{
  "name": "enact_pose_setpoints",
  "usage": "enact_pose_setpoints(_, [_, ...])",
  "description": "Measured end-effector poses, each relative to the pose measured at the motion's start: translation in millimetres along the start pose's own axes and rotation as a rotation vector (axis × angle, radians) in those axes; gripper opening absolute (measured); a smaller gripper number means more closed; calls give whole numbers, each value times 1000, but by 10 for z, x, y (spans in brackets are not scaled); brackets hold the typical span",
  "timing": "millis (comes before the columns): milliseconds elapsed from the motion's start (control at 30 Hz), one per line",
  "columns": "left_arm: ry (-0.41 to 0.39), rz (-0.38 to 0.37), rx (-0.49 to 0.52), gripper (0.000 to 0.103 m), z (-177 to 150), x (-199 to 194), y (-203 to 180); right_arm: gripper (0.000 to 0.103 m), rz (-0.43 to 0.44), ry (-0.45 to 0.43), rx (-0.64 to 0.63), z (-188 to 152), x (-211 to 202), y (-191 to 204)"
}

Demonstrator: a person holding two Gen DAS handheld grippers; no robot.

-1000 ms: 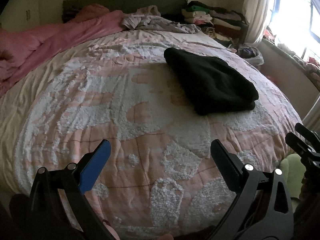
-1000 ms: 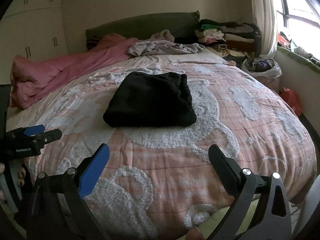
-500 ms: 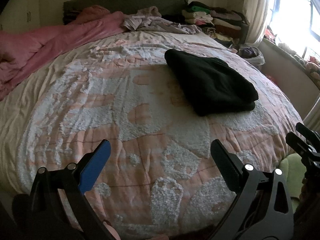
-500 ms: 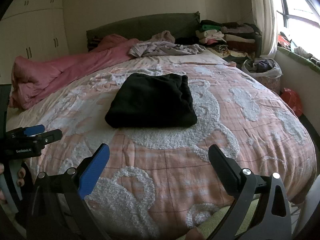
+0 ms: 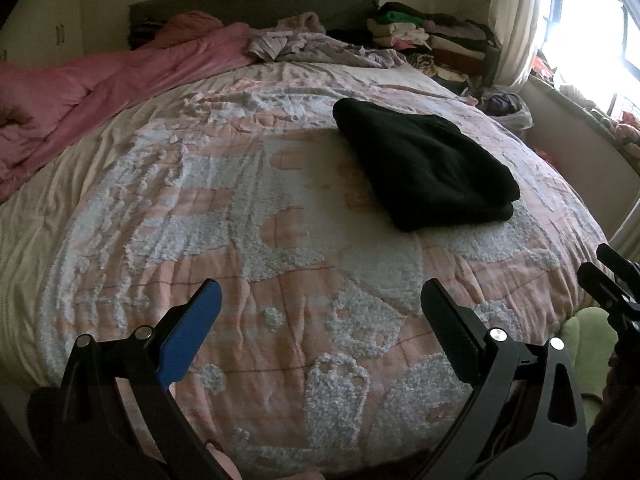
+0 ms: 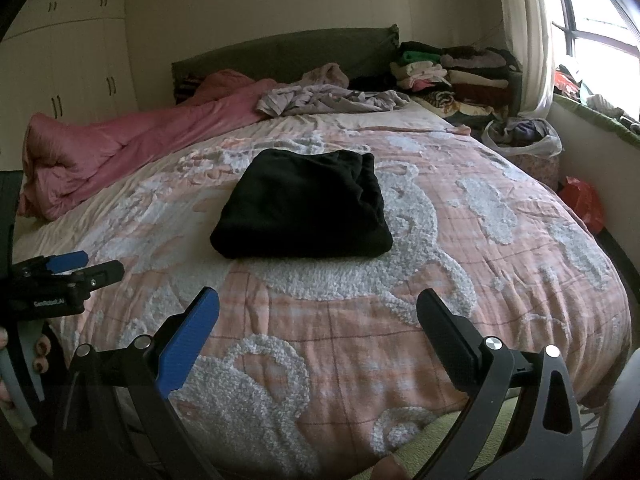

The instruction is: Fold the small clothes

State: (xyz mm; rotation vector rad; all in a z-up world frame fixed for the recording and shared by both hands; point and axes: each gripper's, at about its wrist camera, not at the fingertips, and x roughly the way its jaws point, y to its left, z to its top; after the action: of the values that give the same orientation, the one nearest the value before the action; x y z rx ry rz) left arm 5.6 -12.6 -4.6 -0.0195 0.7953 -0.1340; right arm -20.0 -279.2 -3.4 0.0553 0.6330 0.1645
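Black folded garment (image 6: 301,205) lies well beyond both spread, empty claws (image 5: 321,307) (image 6: 318,310)

My bed (image 6: 520,280) wears a pink checked quilt with fluffy white tufted shapes. A folded black garment (image 6: 304,208) lies flat on it at my twelve o'clock. At ten o'clock a pink duvet (image 6: 132,148) is bunched along the far edge. At one o'clock, crumpled lilac clothes (image 6: 328,100) lie by the headboard (image 6: 288,52).
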Motion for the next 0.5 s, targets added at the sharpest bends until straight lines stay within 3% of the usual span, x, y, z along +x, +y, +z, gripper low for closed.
enact_pose_setpoints(500, [-3,3,3,93,5,-16,3,98,-1,1,1,7,-7,-8])
